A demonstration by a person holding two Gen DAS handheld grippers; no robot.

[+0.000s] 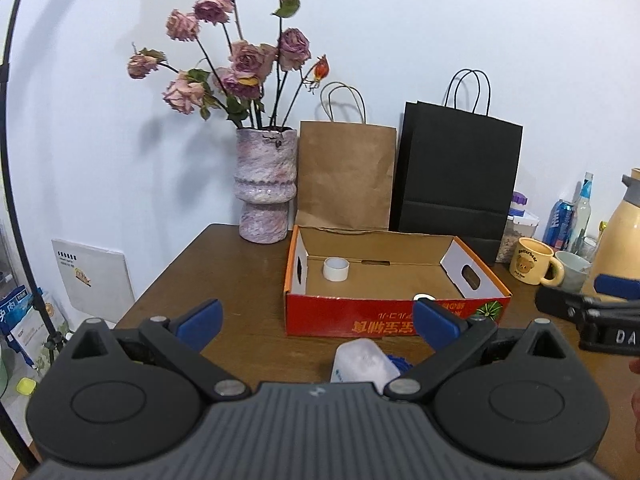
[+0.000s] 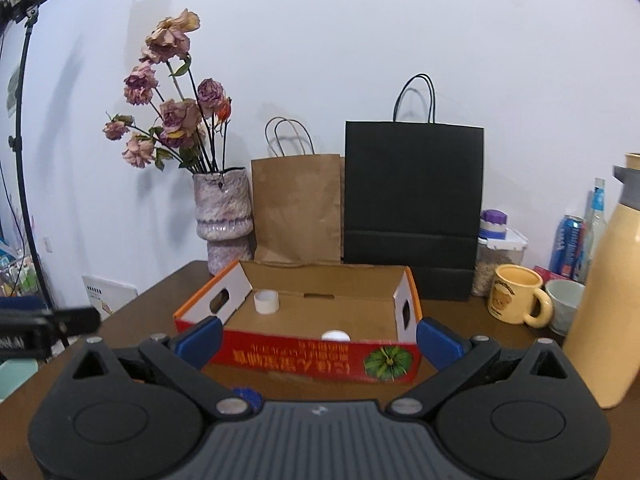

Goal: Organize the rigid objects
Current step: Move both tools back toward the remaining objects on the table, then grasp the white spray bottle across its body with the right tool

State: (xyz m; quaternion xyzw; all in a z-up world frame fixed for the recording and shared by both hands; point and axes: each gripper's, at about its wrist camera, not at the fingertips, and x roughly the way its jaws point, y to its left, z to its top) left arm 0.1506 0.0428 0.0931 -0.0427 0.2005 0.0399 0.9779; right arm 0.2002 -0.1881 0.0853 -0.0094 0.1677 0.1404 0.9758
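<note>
1. Your left gripper (image 1: 318, 322) hovers above the brown counter (image 1: 224, 276), its jaws spread wide and grasping nothing.
2. Your right gripper (image 2: 319, 340) hovers likewise, jaws released and empty; its blue pads (image 2: 438, 343) frame the near wall of the box.
3. The red cardboard box (image 1: 320, 316) sits open on the counter, its printed side facing you, upside down.
4. Inside the box, a white tape roll (image 1: 336, 269) stands near the back left corner.
5. A second white round object (image 2: 335, 335) lies against the near wall of the box; only its top shows, so you cannot tell what it is.
6. A white plastic container (image 1: 362, 362) lies on the counter just in front of the box, between your left jaws, with a blue object (image 1: 400, 362) touching its right side.
7. Behind the box, left to right, stand a mottled vase (image 1: 266, 188) of dried roses (image 1: 240, 60), a brown paper bag (image 1: 346, 176) and a black paper bag (image 1: 456, 172).
8. To the right of the box, a yellow mug (image 2: 516, 300) stands beside a pale cup (image 2: 566, 306) and a cream thermos jug (image 2: 608, 292), with a blue can (image 2: 566, 244) and a clear bottle (image 2: 597, 220) behind them.
9. A lidded jar (image 2: 498, 254) stands between the black bag and the mug.
</note>
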